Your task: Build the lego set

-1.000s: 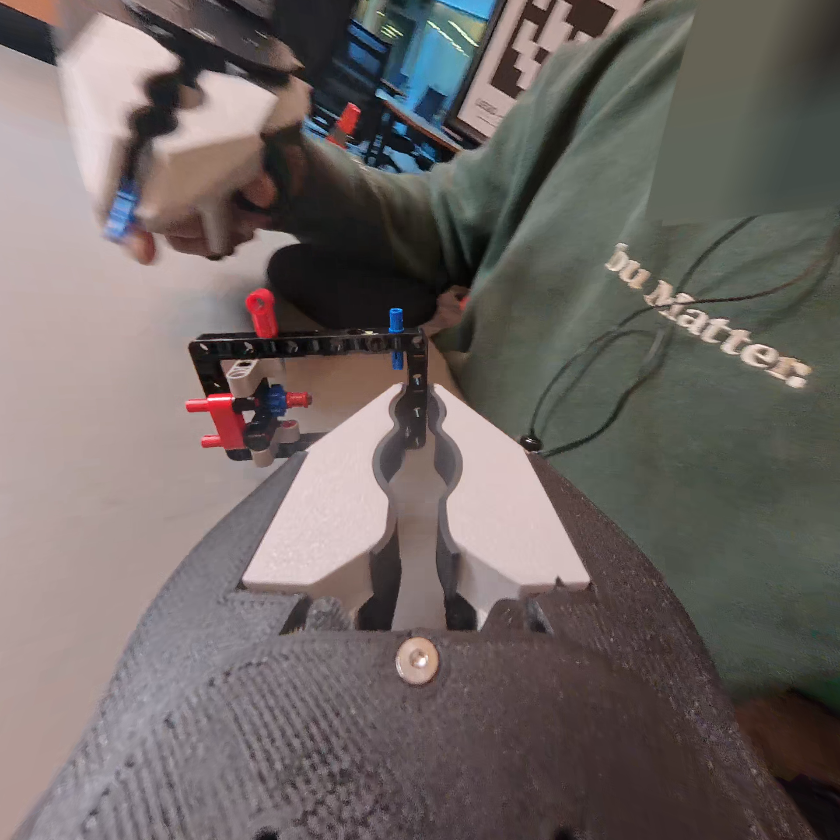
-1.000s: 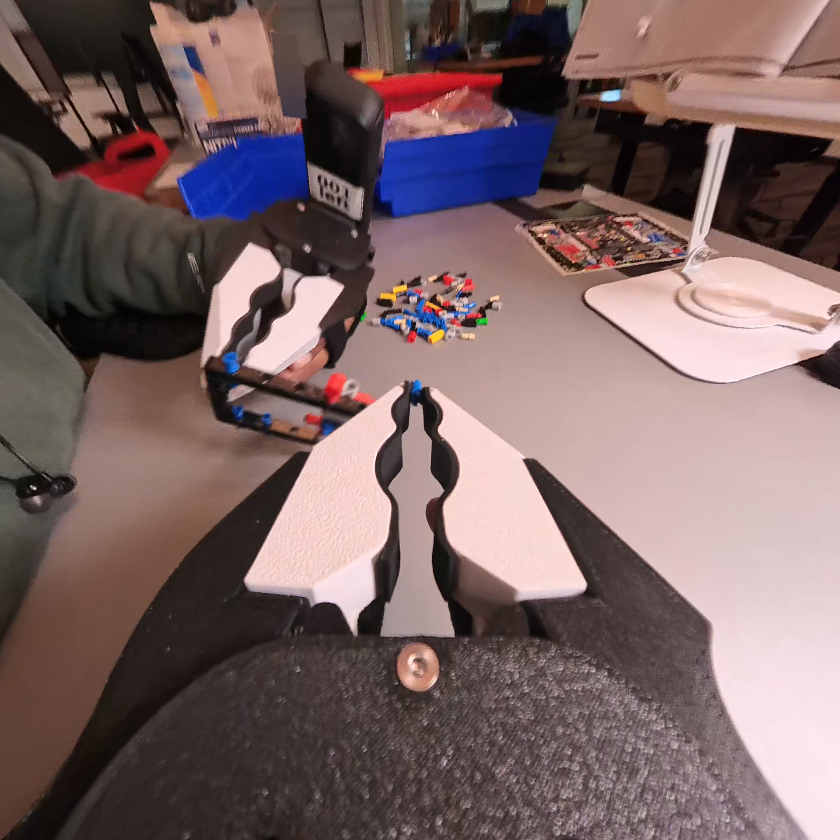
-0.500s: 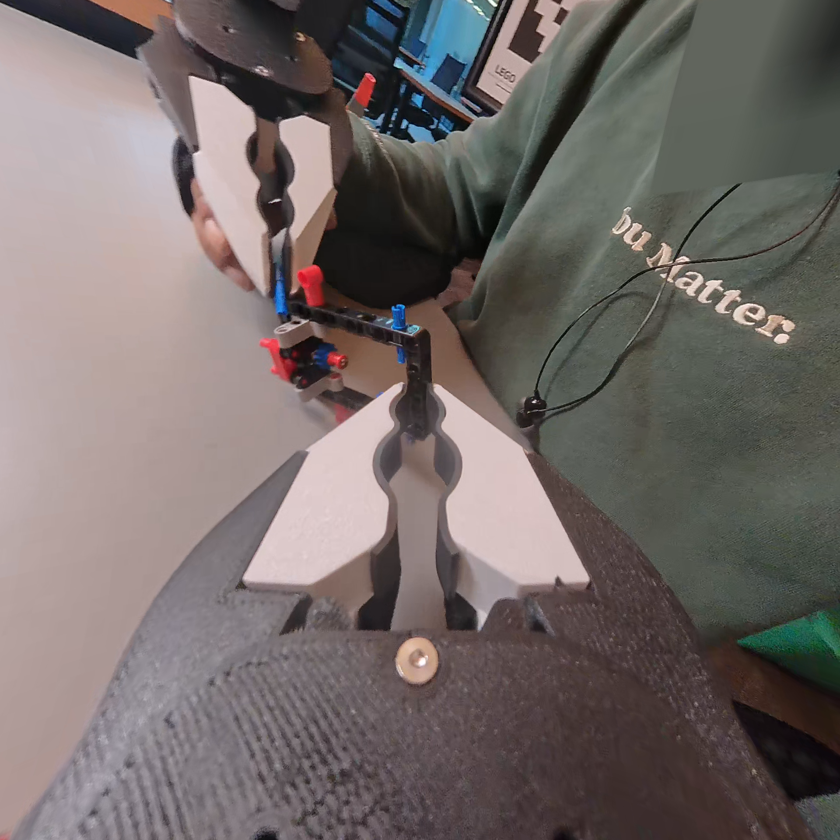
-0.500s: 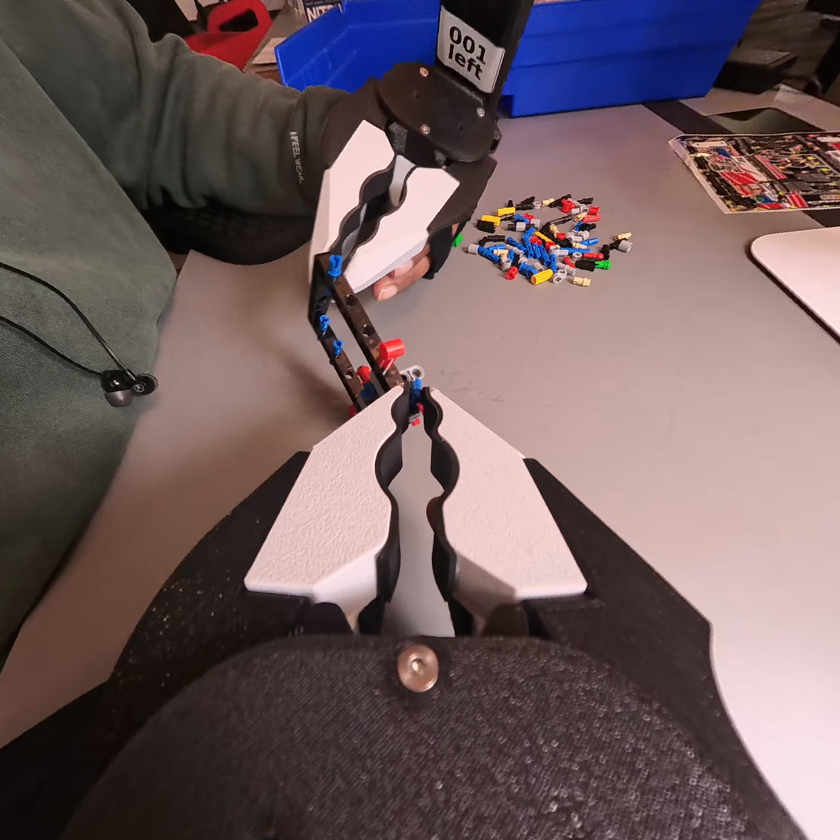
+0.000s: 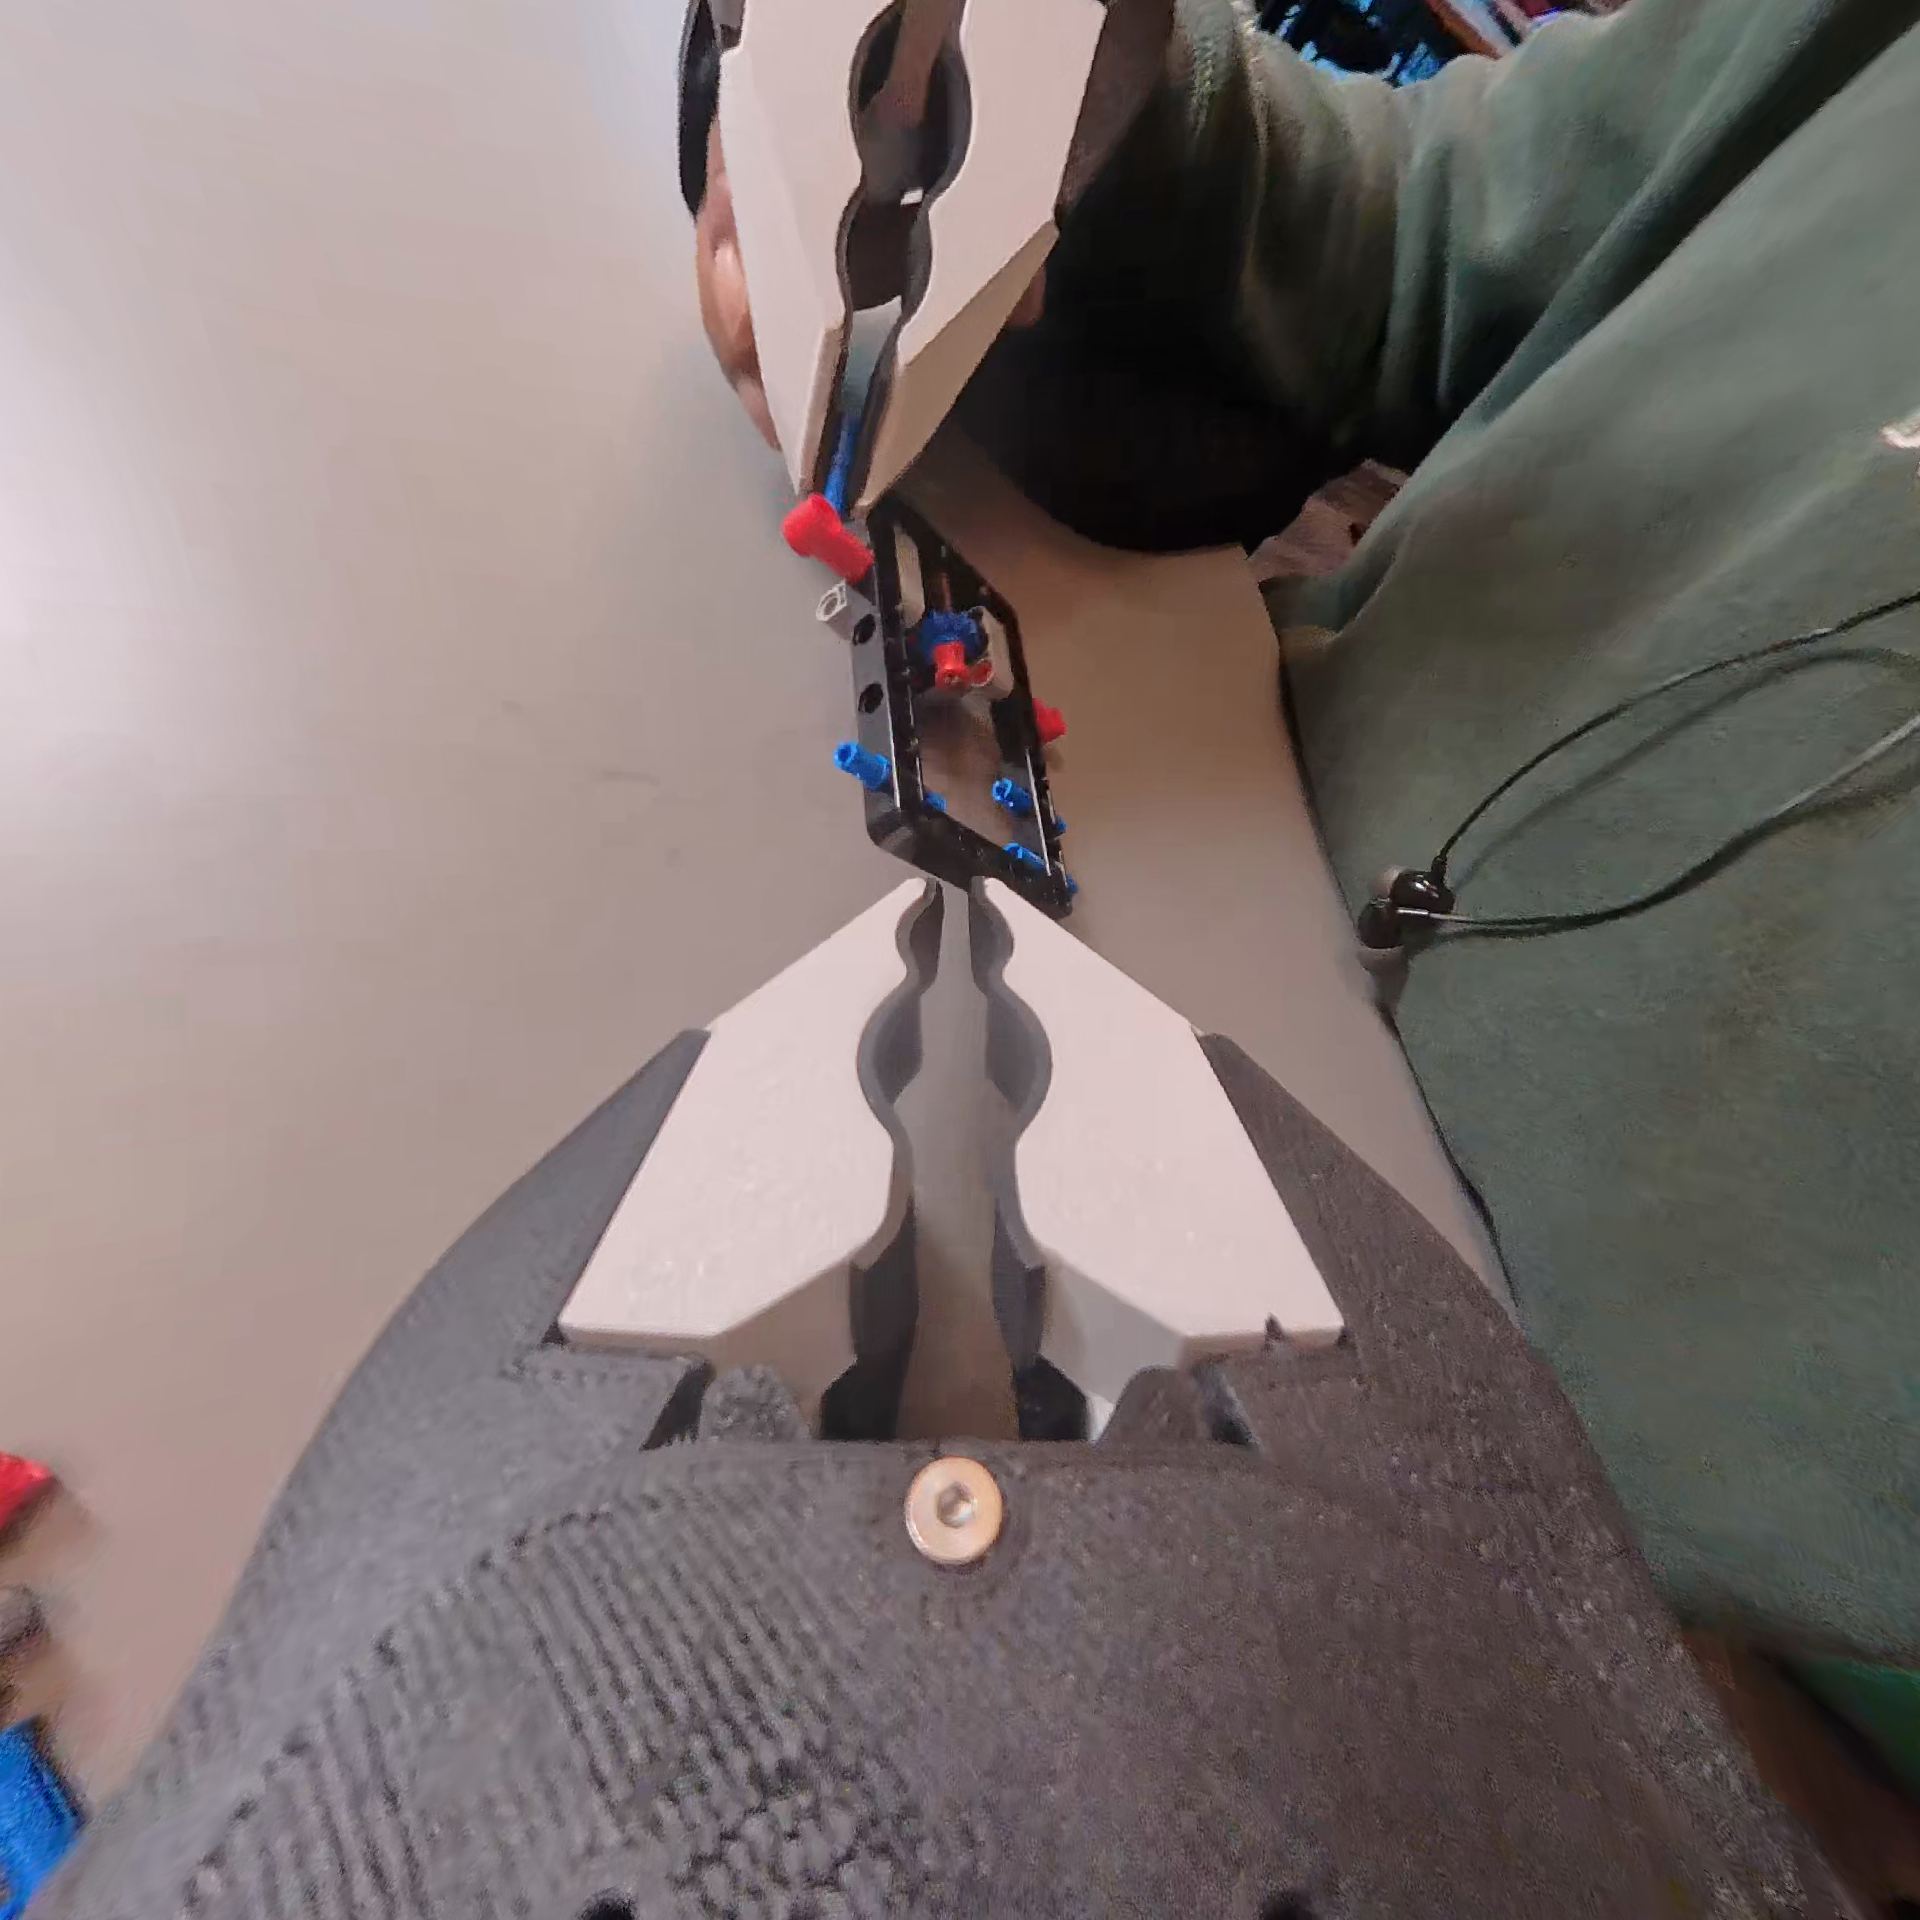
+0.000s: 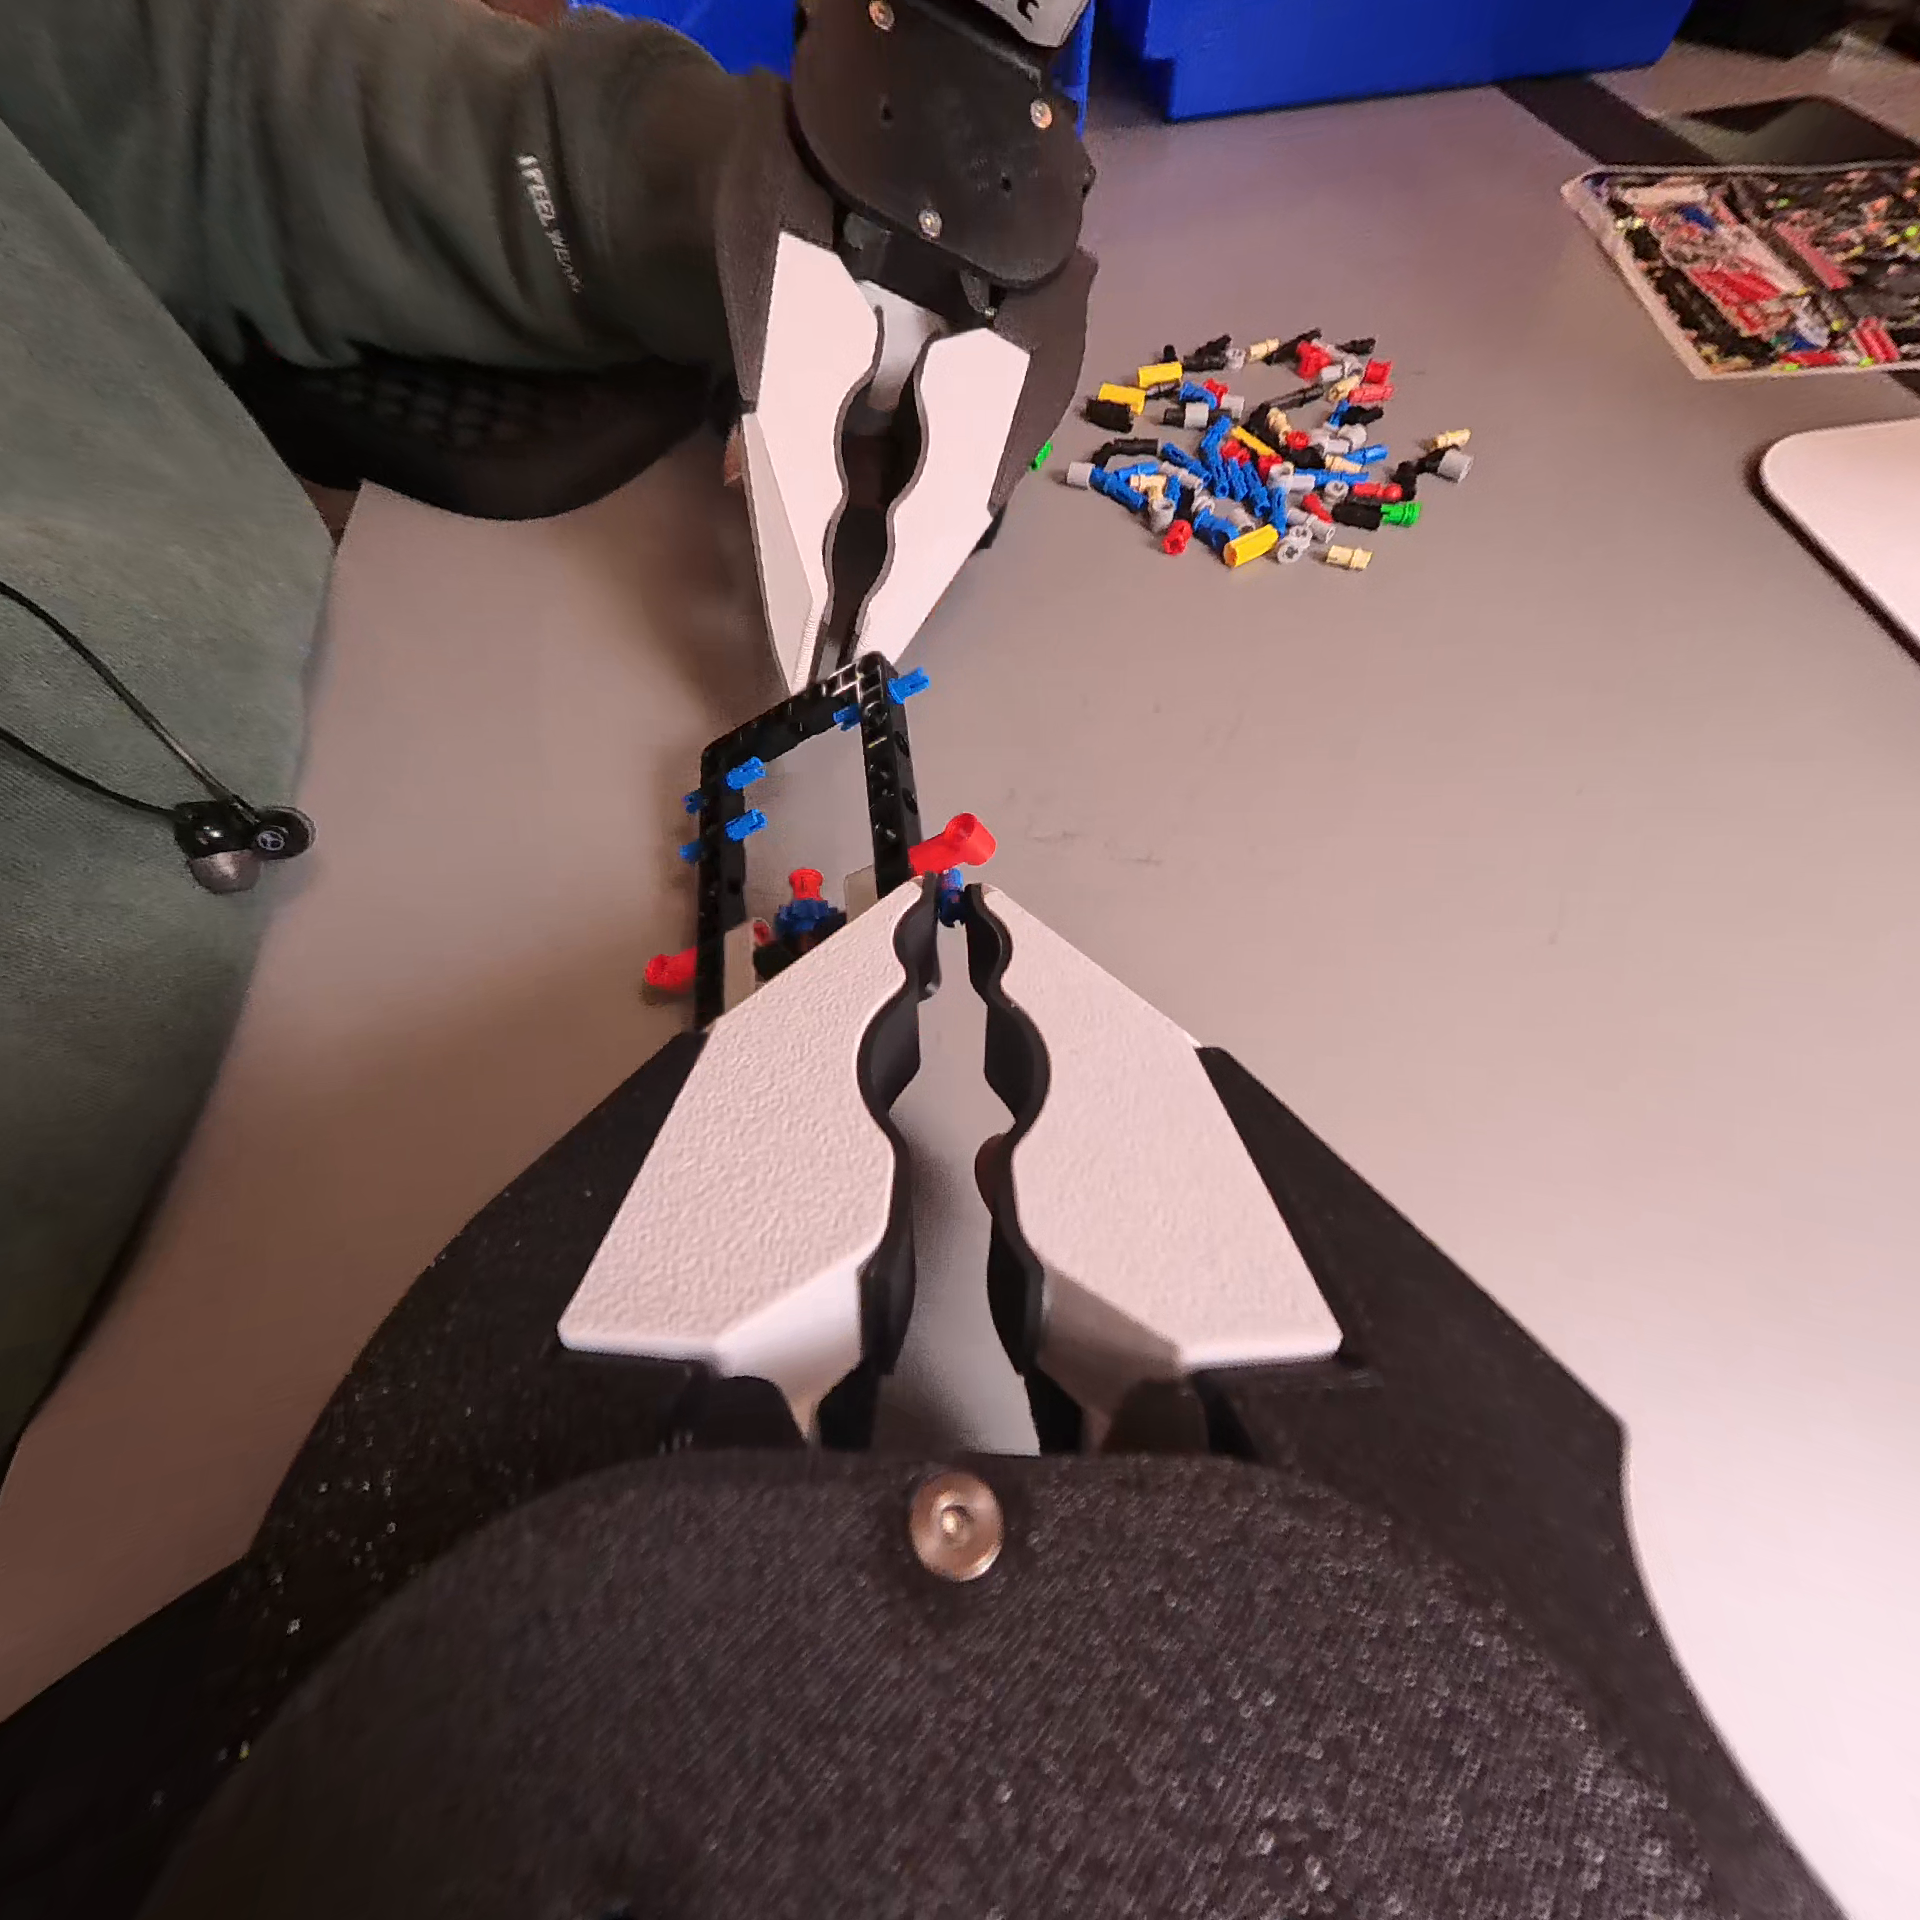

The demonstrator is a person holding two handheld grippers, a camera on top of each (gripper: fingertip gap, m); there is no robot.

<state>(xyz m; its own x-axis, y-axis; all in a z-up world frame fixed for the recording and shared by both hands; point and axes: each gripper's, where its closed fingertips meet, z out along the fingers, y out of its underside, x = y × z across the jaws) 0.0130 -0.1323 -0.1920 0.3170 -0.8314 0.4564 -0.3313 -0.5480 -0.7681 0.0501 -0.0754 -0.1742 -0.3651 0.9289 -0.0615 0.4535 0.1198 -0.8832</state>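
My left tongs stand slightly parted, empty, at the black frame | right tongs grip a blue pin at the frame | loose pieces far right on the worktop.

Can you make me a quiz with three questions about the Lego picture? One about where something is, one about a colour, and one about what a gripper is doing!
1. Where is the pile of loose pieces?
A. In the person's lap
B. On top of the frame
C. On the table, beyond the frame

2. What colour are the frame's beams?
A. Yellow
B. Black
C. White

3. What is the right gripper doing?
A. Pinching a blue pin at its tips
B. Hanging wide open and empty
C. Holding the booklet

Answers:
1 C: the pile lies on the grey table, past the frame.
2 B: its long beams are black, with blue and red pins stuck in.
3 A: the right gripper is shut on a blue pin at the frame's end.
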